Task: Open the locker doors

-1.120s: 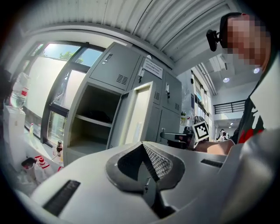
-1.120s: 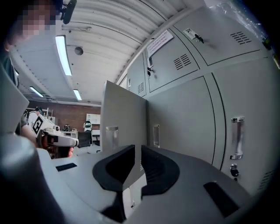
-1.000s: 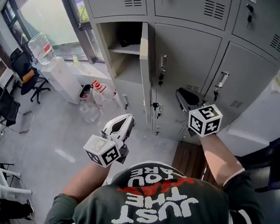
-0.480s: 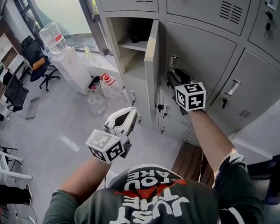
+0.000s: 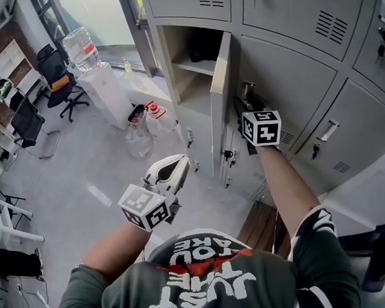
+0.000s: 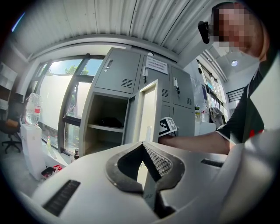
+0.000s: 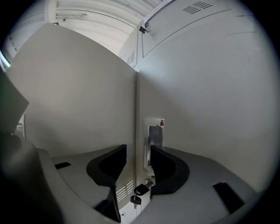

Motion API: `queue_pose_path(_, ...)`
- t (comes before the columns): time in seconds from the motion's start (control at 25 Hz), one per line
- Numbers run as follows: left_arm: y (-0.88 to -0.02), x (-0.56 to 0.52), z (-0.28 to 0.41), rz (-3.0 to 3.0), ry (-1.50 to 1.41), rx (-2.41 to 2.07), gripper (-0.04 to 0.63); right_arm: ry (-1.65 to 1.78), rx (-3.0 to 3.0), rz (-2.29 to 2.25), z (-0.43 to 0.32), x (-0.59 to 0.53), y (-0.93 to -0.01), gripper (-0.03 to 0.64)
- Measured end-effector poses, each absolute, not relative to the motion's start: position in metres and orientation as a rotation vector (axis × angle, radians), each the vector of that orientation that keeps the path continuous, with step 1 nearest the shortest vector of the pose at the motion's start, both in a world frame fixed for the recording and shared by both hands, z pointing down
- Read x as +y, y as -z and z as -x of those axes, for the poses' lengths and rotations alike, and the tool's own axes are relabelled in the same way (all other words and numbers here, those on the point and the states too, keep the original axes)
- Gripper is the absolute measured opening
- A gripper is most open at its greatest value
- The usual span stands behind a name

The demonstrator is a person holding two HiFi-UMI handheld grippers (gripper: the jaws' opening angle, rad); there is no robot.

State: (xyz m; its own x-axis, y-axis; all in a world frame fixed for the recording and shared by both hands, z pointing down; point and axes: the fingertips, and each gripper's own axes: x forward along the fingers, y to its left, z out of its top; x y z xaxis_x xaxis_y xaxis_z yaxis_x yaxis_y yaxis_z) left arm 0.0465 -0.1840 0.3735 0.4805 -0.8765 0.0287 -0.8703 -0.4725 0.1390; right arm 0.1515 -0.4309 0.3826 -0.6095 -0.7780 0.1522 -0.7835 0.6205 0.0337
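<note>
One locker door (image 5: 216,99) stands open. The right gripper (image 7: 138,159), jaws apart and empty, faces the next closed door's (image 5: 285,74) upright handle (image 7: 154,133), directly ahead. The left gripper (image 6: 142,162), jaws together, hangs well away.

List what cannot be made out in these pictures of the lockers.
1. Dark item in the open locker: head view, too dark and small to name.
2. Whether the right tongs touch the handle: right gripper view, contact unclear; head view, cube hides it.
3. Notice: left gripper view, print too small.
</note>
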Motion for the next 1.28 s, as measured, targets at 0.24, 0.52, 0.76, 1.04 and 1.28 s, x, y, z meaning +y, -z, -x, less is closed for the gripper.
queue_pose_path(0.24, -0.372, -0.182, -0.04, -2.58, 0.075, -1.537, -0.003, -0.084, -2.685, -1.31, -0.15, -0.438, -0.385, 0.181)
queue_pose_path(0.52, -0.374, -0.178, -0.032, -2.576, 0.065, -1.536, -0.003, -0.079, -2.676, -1.296, -0.149, -0.443, -0.385, 0.181)
queue_pose_path(0.76, -0.375, -0.174, -0.023, -2.57, 0.059, -1.544, -0.003, -0.039, -2.672, -1.285, -0.147, -0.444, -0.385, 0.181)
queue_pose_path(1.04, -0.377, -0.168, -0.013, -2.558, 0.062, -1.549, -0.003, -0.057, -2.718, -1.19, -0.147, -0.438, -0.385, 0.181)
queue_pose_path(1.28, -0.38, -0.163, -0.013, -2.562, 0.072, -1.529, -0.003, -0.064, -2.755, -1.129, -0.145, -0.417, -0.385, 0.179)
